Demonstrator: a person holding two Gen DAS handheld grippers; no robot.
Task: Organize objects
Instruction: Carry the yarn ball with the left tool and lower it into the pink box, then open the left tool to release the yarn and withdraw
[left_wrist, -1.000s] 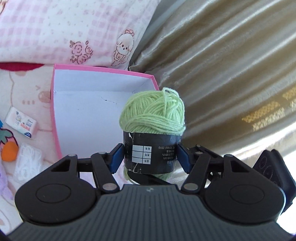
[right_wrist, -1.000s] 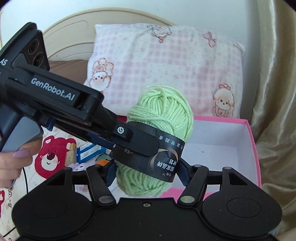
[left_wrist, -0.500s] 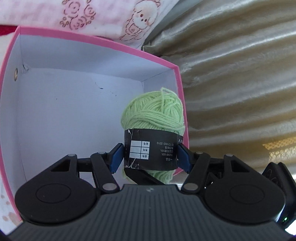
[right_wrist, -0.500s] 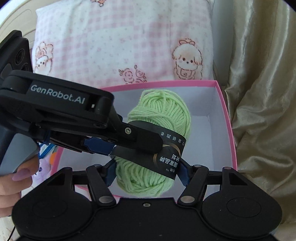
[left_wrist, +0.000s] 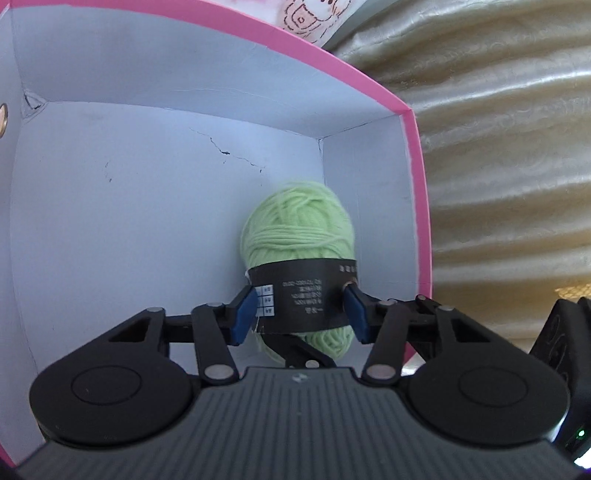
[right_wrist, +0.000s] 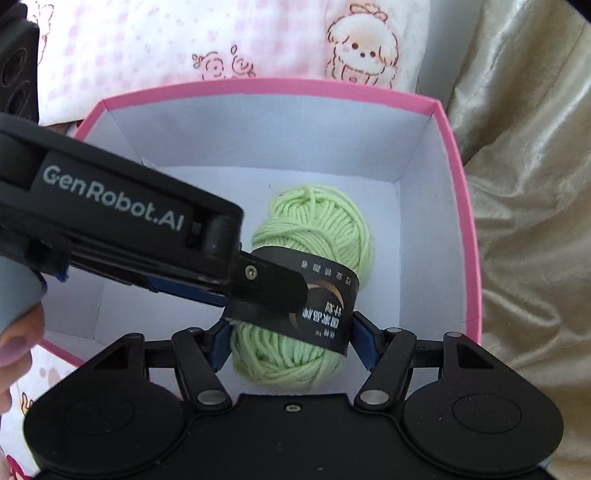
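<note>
A gold-beige curtain (left_wrist: 509, 147) is seen behind a pink-rimmed box (left_wrist: 419, 206) with white inner walls. In the left wrist view, a green yarn skein (left_wrist: 299, 229) is held inside the box, near its right wall, its long axis running away from the camera toward the box floor. Its black paper band (left_wrist: 303, 295) is pinched between the blue pads of the left gripper (left_wrist: 301, 314).

In the right wrist view, a pink checked pillow (right_wrist: 221, 40) is seen beyond the box (right_wrist: 461, 206). The skein (right_wrist: 321, 229) is pinched by the right gripper (right_wrist: 288, 343) as well, with the left gripper (right_wrist: 236, 280) reaching in from the left across the band (right_wrist: 321, 306). The skein's far end is pointed into the box.
</note>
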